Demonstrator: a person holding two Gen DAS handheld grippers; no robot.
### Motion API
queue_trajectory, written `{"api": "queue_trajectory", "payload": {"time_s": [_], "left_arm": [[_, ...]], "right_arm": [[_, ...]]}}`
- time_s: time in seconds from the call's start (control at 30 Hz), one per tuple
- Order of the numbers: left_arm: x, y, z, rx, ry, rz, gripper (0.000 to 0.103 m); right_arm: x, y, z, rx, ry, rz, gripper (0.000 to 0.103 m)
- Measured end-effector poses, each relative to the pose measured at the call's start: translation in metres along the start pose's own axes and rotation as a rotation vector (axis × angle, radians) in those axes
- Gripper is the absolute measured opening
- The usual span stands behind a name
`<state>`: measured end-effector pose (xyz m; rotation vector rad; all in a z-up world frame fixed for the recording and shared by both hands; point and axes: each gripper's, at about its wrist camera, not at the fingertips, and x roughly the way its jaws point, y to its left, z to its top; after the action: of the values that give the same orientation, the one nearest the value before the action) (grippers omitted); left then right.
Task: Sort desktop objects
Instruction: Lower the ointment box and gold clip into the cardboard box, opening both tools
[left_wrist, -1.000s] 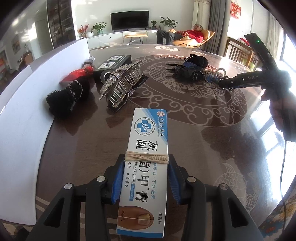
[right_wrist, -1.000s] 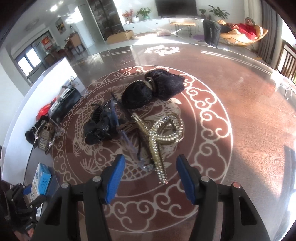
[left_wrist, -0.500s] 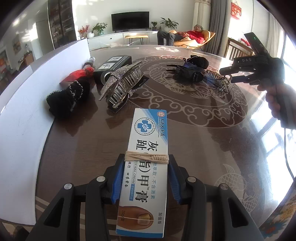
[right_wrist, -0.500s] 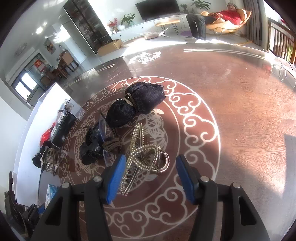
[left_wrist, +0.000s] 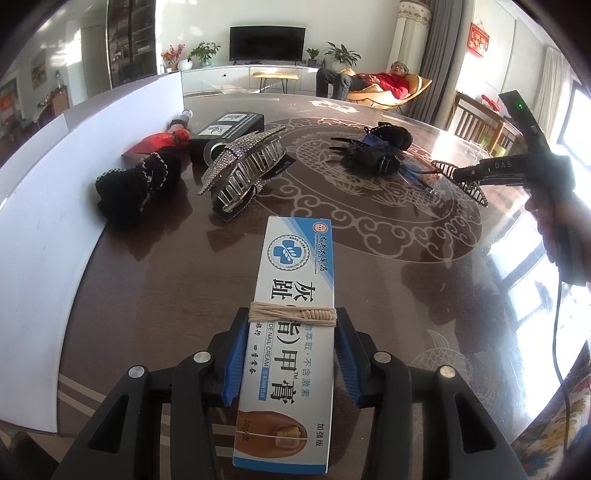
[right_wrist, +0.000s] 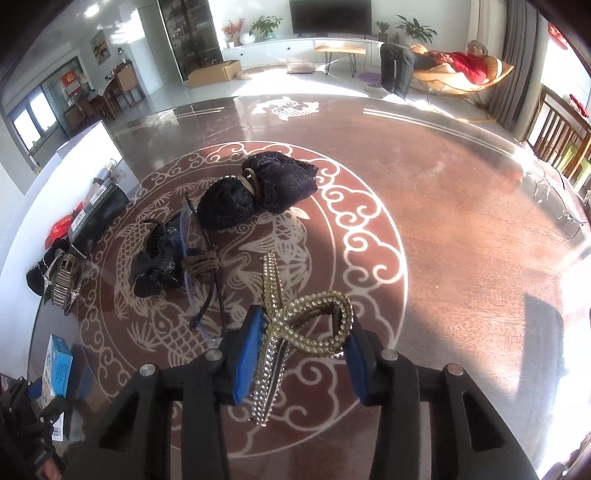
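Note:
My left gripper (left_wrist: 291, 317) is shut on a white and blue nail cream box (left_wrist: 295, 273) with a rubber band round it, held just above the brown table (left_wrist: 424, 295). The jaws of my right gripper (right_wrist: 304, 326) are closing on a gold rhinestone hair clip (right_wrist: 314, 325), and both blue pads touch its sides. From the left wrist view the right gripper (left_wrist: 467, 173) holds that clip (left_wrist: 476, 188) at the far right, near the table top.
A silver claw clip (left_wrist: 243, 173), a black scrunchie (left_wrist: 136, 184), a black box (left_wrist: 229, 127) and a red item (left_wrist: 155, 142) lie by the white board (left_wrist: 44, 192). Black hair clips (right_wrist: 159, 258), glasses (right_wrist: 199, 273) and a dark hair net (right_wrist: 258, 192) sit mid-table. A person reclines in a chair beyond.
The right gripper came over the gold hair clip and its jaws narrowed onto it. The left gripper and the box stayed put.

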<state>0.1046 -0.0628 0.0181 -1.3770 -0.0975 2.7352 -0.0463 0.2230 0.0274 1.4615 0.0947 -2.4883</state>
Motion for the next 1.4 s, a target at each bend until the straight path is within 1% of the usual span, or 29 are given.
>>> {"api": "queue_trajectory", "payload": {"time_s": [0.07, 0.17, 0.27, 0.33, 0.4, 0.5, 0.53, 0.6, 0.67, 0.73, 0.8, 0.83, 0.9, 1.0, 1.07, 1.13, 1.2, 1.23, 1.27, 1.3, 1.33, 1.4], "left_arm": [[-0.007, -0.003, -0.002, 0.005, -0.015, -0.009, 0.044], [-0.025, -0.004, 0.000, 0.002, -0.055, -0.021, 0.044], [-0.044, 0.004, 0.011, -0.039, -0.087, -0.055, 0.044], [-0.062, 0.016, 0.023, -0.081, -0.116, -0.082, 0.044], [-0.084, 0.035, 0.039, -0.114, -0.160, -0.081, 0.044], [-0.121, 0.079, 0.061, -0.171, -0.228, -0.035, 0.044], [-0.133, 0.098, 0.066, -0.193, -0.243, -0.007, 0.044], [-0.145, 0.138, 0.074, -0.233, -0.245, 0.066, 0.044], [-0.149, 0.181, 0.075, -0.291, -0.223, 0.131, 0.044], [-0.143, 0.219, 0.073, -0.336, -0.182, 0.199, 0.044], [-0.134, 0.250, 0.067, -0.367, -0.141, 0.250, 0.044], [-0.128, 0.262, 0.063, -0.382, -0.124, 0.266, 0.044], [-0.120, 0.282, 0.056, -0.418, -0.098, 0.278, 0.044], [-0.109, 0.297, 0.050, -0.431, -0.070, 0.294, 0.044], [-0.102, 0.304, 0.048, -0.427, -0.055, 0.301, 0.044], [-0.094, 0.308, 0.046, -0.426, -0.031, 0.290, 0.044], [-0.084, 0.310, 0.046, -0.419, 0.011, 0.299, 0.045], [-0.079, 0.309, 0.046, -0.412, 0.032, 0.317, 0.049], [-0.076, 0.308, 0.046, -0.404, 0.043, 0.343, 0.059], [-0.077, 0.306, 0.045, -0.400, 0.039, 0.369, 0.063], [-0.080, 0.302, 0.044, -0.397, 0.023, 0.387, 0.068], [-0.092, 0.294, 0.039, -0.397, -0.018, 0.390, 0.068]], "right_arm": [[-0.010, -0.005, -0.011, -0.025, -0.005, -0.001, 0.043], [-0.032, -0.008, -0.031, -0.035, -0.044, 0.005, 0.043], [-0.054, -0.004, -0.044, -0.022, -0.083, 0.031, 0.043], [-0.069, 0.008, -0.044, -0.019, -0.106, 0.068, 0.043], [-0.085, 0.034, -0.036, -0.053, -0.138, 0.116, 0.043], [-0.106, 0.092, -0.015, -0.131, -0.186, 0.216, 0.043], [-0.112, 0.116, -0.006, -0.157, -0.198, 0.257, 0.043], [-0.118, 0.168, 0.012, -0.207, -0.217, 0.346, 0.043], [-0.118, 0.226, 0.027, -0.256, -0.223, 0.425, 0.043], [-0.115, 0.285, 0.035, -0.308, -0.226, 0.489, 0.043], [-0.105, 0.341, 0.038, -0.344, -0.207, 0.552, 0.043], [-0.098, 0.366, 0.038, -0.353, -0.184, 0.584, 0.043], [-0.081, 0.411, 0.035, -0.385, -0.156, 0.601, 0.043], [-0.052, 0.460, 0.025, -0.457, -0.111, 0.572, 0.043], [-0.033, 0.479, 0.020, -0.489, -0.077, 0.538, 0.043], [-0.017, 0.487, 0.016, -0.515, -0.054, 0.509, 0.043], [-0.004, 0.494, 0.013, -0.537, -0.018, 0.496, 0.043], [0.002, 0.495, 0.013, -0.539, -0.003, 0.494, 0.048], [0.005, 0.494, 0.013, -0.536, 0.004, 0.494, 0.053], [0.002, 0.490, 0.014, -0.525, -0.002, 0.503, 0.059], [-0.001, 0.485, 0.014, -0.511, -0.020, 0.515, 0.061], [-0.018, 0.469, 0.013, -0.478, -0.063, 0.545, 0.068]]}}
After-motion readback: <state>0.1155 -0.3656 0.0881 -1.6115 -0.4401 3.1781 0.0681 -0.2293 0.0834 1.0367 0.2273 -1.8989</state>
